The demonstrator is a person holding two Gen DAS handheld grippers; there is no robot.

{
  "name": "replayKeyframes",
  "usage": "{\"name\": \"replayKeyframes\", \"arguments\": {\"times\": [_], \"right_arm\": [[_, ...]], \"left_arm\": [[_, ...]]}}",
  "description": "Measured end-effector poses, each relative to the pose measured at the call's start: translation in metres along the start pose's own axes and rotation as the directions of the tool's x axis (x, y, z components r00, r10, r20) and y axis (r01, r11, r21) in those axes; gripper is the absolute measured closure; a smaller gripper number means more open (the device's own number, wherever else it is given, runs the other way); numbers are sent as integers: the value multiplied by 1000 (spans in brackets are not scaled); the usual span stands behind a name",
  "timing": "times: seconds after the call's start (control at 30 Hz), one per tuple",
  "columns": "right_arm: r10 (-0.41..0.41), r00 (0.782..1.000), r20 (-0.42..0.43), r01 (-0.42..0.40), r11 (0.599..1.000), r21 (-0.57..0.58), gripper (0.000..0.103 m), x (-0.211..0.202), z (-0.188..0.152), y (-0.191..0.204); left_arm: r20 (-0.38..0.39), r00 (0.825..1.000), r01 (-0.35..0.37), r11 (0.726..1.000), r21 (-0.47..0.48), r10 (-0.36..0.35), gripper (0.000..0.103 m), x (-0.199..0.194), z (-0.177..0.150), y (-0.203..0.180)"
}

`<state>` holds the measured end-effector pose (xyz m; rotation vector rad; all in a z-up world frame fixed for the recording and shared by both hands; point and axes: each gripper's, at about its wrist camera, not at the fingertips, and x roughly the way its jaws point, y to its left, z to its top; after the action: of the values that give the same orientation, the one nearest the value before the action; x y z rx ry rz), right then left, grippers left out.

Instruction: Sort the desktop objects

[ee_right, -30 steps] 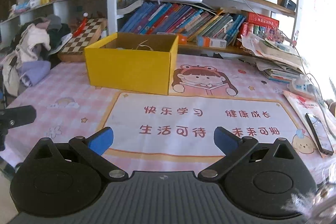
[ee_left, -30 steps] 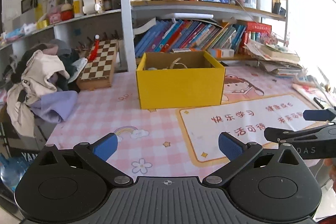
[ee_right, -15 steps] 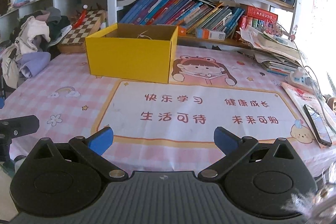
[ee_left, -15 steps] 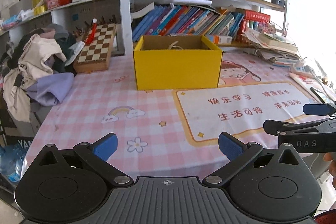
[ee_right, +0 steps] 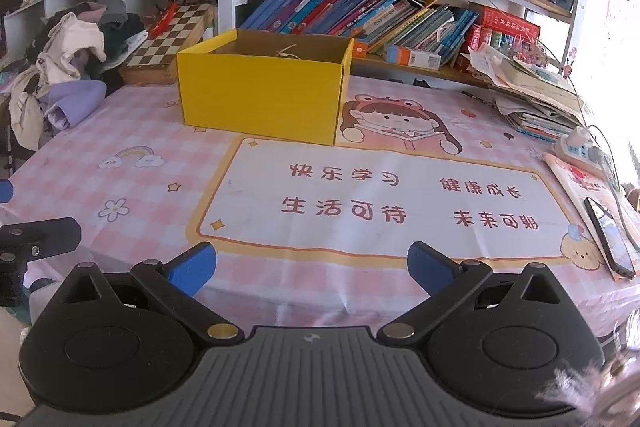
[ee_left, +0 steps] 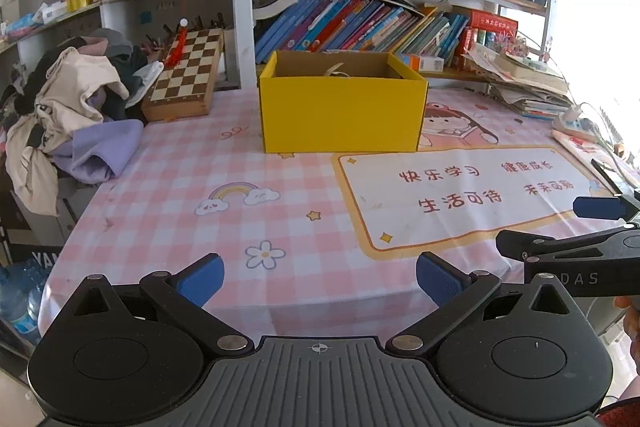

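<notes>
I am holding my left gripper (ee_left: 318,277) at the near edge of the table, its blue-padded fingers (ee_left: 200,279) spread wide apart with nothing between them. My right gripper (ee_right: 312,269) is hanging at the same near edge, just beside the left one, and its blue pads (ee_right: 430,267) are also standing wide apart and empty. In the left wrist view, the right gripper's black frame is reaching in from the right side.

Under both grippers the pink checked tablecloth (ee_left: 168,195) is covering the table, printed with a rainbow and small flowers. Just past my right gripper a white panel with red Chinese characters (ee_right: 384,203) is lying flat as part of the cloth. At the far right edge a dark smartphone (ee_right: 610,237) is resting on a thin booklet.

Farther back, the yellow open-topped cardboard box (ee_left: 342,107) is sitting upright near the middle of the table, well apart from both grippers; something pale is showing inside it, but I cannot tell what.

To the left a heap of crumpled clothes (ee_left: 76,115) is spilling over the table's edge, and a wooden chessboard case (ee_left: 186,75) is leaning beside it. Behind the box a row of slanting books (ee_right: 352,13) is filling the lower shelf, and a stack of papers (ee_right: 536,95) is lying to the right.
</notes>
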<state>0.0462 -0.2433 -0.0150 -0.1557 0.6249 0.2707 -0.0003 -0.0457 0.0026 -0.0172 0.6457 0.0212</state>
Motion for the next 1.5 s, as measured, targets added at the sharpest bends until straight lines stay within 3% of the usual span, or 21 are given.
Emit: {"name": "replayKeyframes", "arguments": {"times": [1.5], "right_arm": [[1,1000,-17,-1,1000,-28,0,0,-3,-3]], "left_arm": [[-12,999,34,999,-4,-34,0,2,-2,-4]]}}
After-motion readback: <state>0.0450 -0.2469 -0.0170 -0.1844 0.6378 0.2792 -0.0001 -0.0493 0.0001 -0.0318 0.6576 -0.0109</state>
